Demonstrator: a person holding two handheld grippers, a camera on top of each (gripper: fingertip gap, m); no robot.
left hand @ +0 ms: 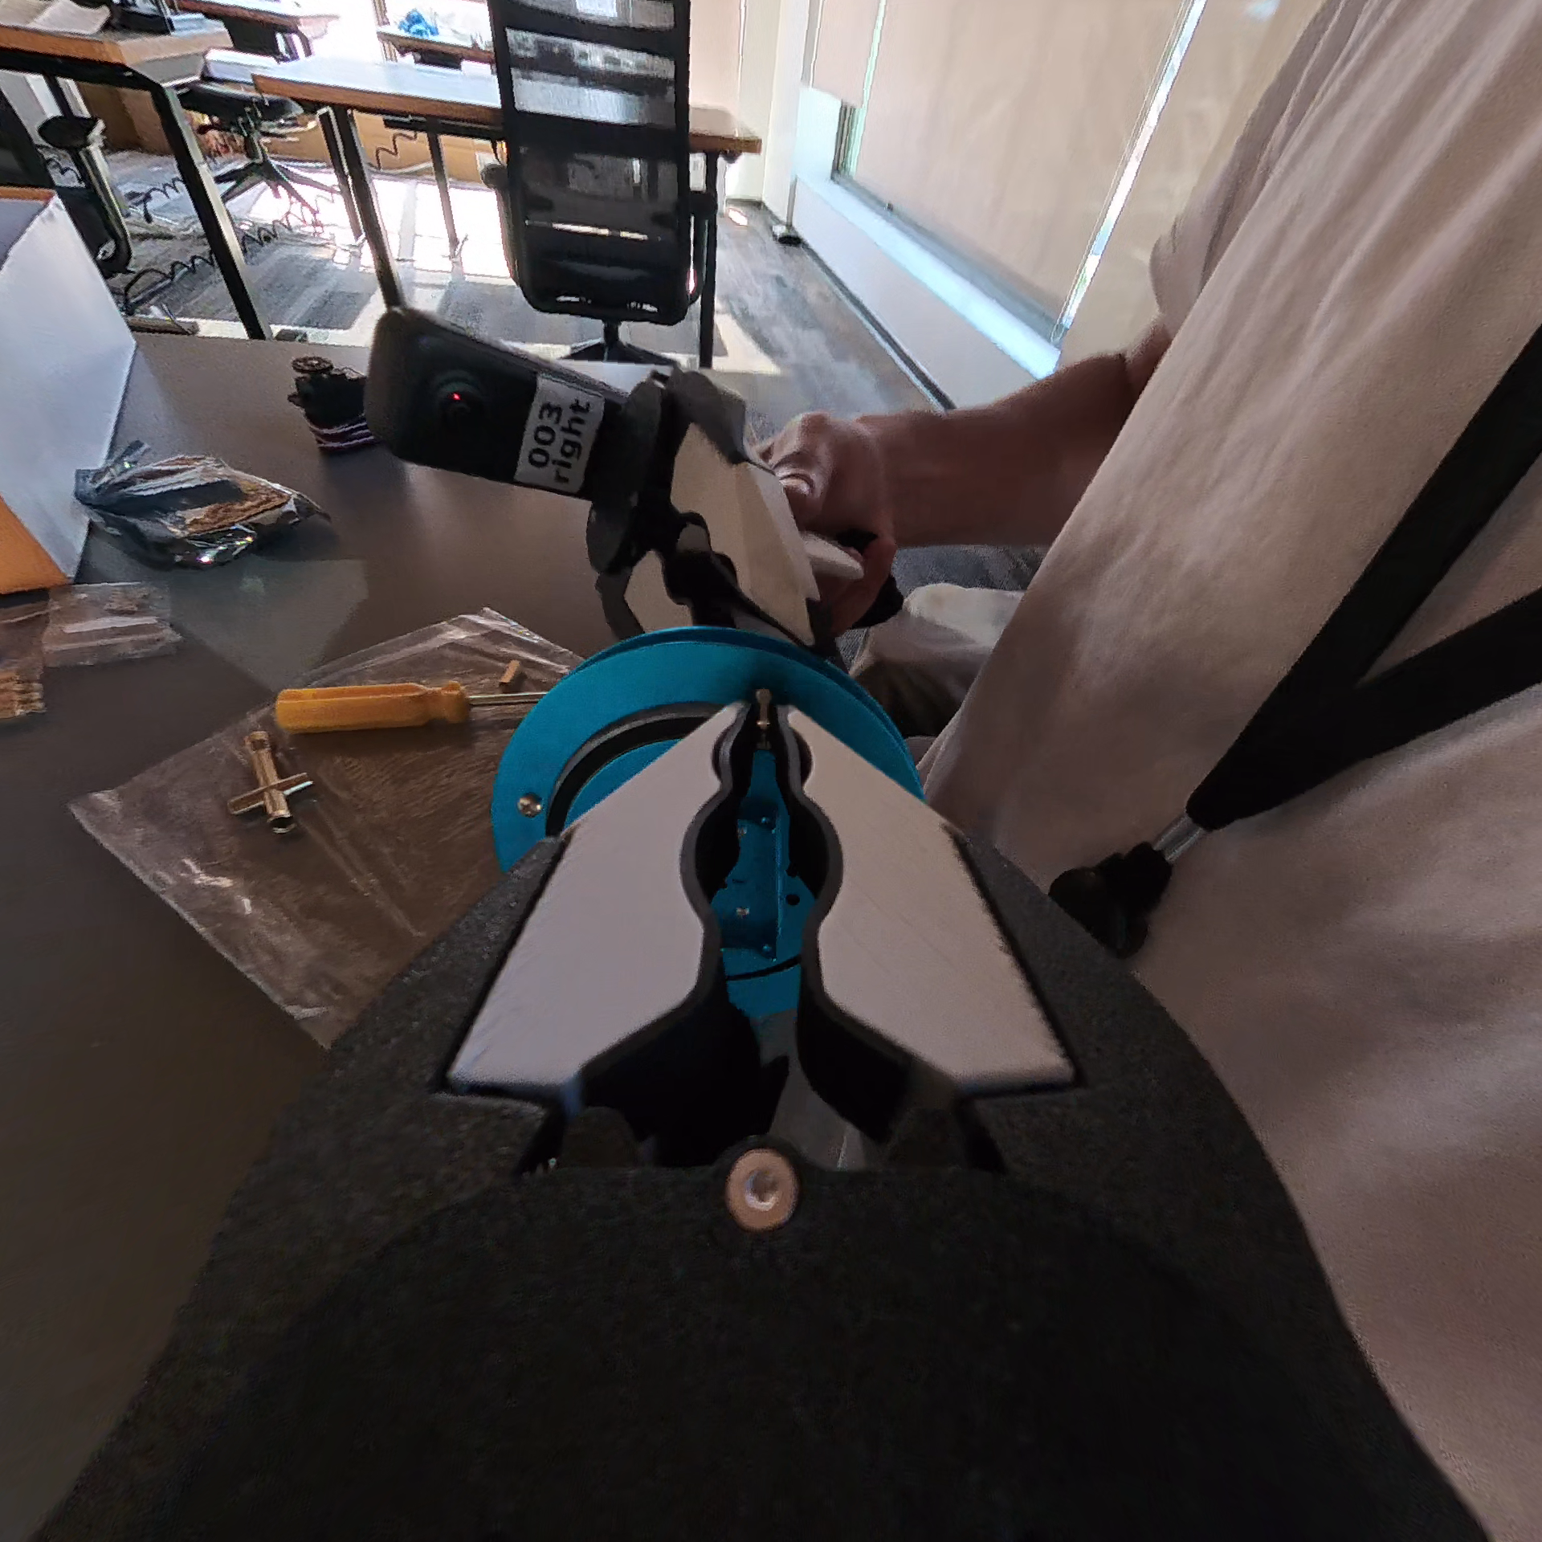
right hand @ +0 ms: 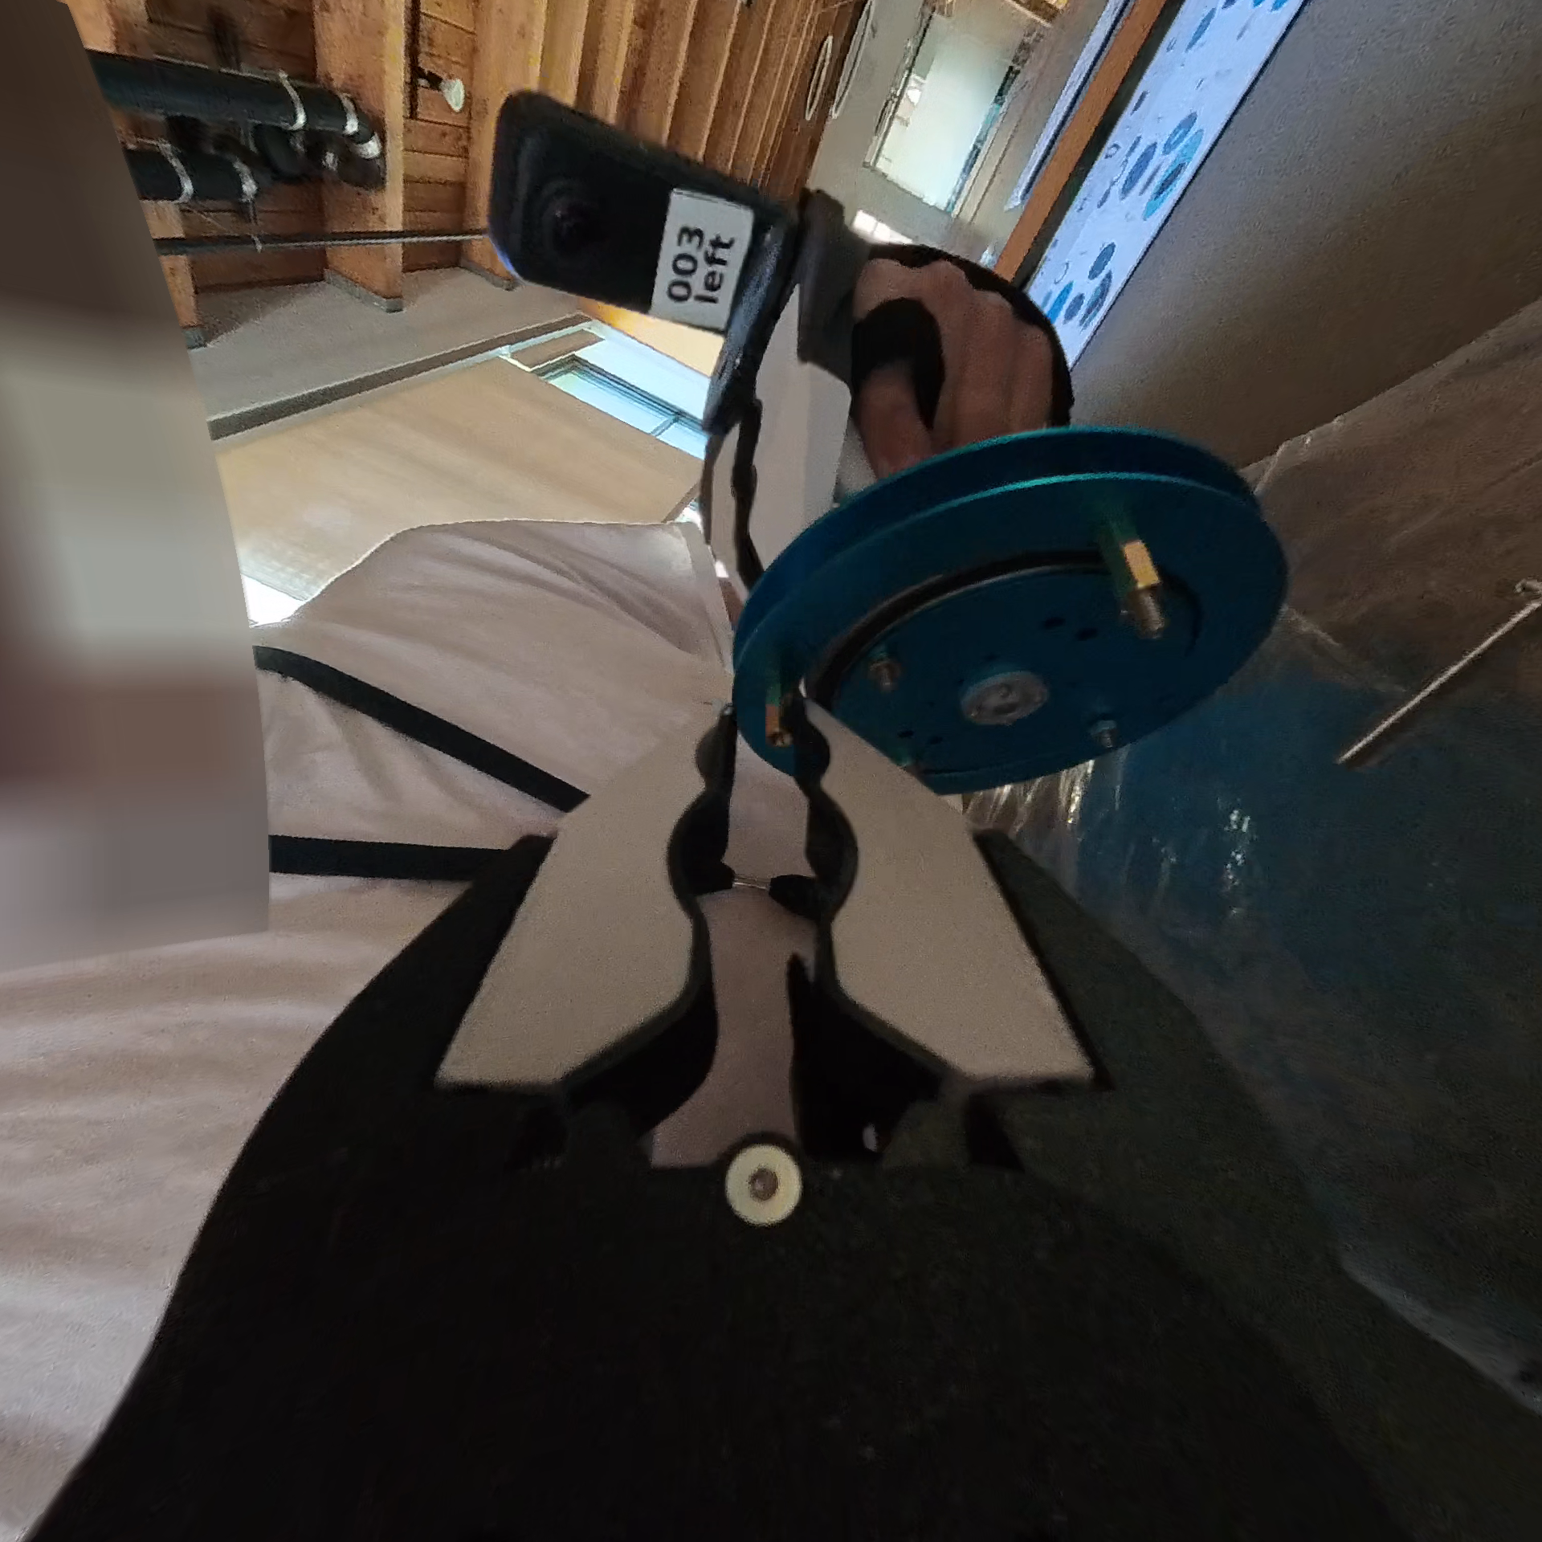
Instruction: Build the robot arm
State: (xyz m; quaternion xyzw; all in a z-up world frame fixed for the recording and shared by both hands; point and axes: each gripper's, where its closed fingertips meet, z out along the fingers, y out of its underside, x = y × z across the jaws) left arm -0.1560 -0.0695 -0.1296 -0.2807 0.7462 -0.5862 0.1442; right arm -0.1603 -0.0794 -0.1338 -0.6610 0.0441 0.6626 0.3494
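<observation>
My left gripper (left hand: 761, 709) is shut on a blue metal wheel assembly (left hand: 534, 751). Its blue bracket (left hand: 755, 876) runs between the fingers, and the round discs stand just past the tips. In the right wrist view the assembly (right hand: 1043, 634) is held up in the air, with two brass standoffs between its discs. My right gripper (right hand: 763, 722) reaches the disc's lower left rim, jaws almost closed around one brass standoff (right hand: 776, 726). The other standoff (right hand: 1135, 576) is free. The right gripper (left hand: 634, 601), blurred and held by a hand, sits above the wheel in the left wrist view.
On the dark table (left hand: 250, 501) lie a yellow-handled screwdriver (left hand: 371, 705) and a cross-shaped metal wrench (left hand: 267, 784) on a clear plastic bag (left hand: 334, 876). A dark foil bag (left hand: 192, 517), a white box (left hand: 50, 375) and a small motor (left hand: 330, 409) are farther off. A white-shirted person (left hand: 1252, 584) is close on the right.
</observation>
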